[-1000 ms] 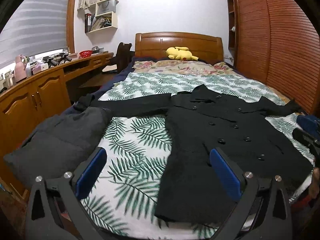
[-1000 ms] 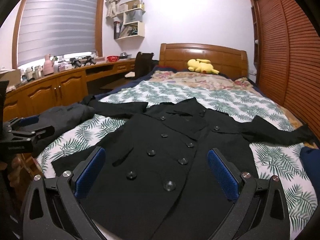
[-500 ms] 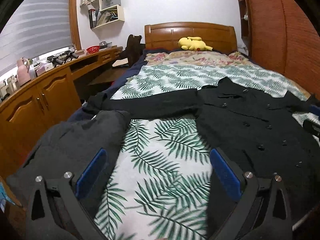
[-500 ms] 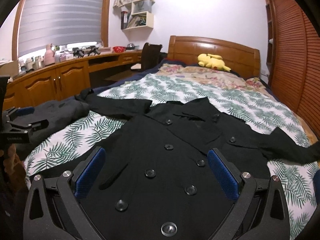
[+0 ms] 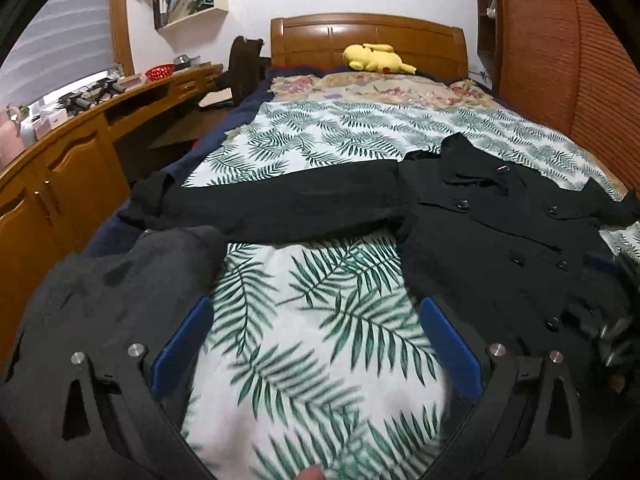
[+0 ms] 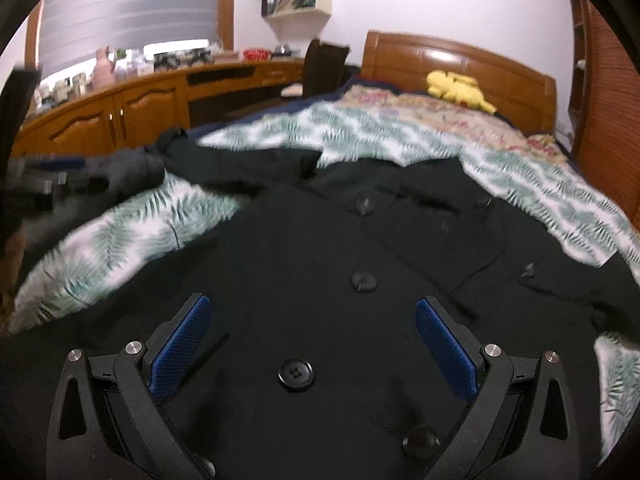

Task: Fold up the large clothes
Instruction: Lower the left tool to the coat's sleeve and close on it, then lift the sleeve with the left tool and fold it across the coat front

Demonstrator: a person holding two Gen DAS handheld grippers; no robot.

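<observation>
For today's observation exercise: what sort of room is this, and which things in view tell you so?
Most likely a home bedroom. A bed with a wooden headboard and a leaf-print bedspread fills the room, a yellow soft toy lies near the pillows, and a black coat is spread out for folding.

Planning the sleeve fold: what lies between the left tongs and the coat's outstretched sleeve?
Left wrist view: only bare leaf-print bedsheet lies between the open left tongs and the coat sleeve; a grey garment sits off to the left.
</observation>
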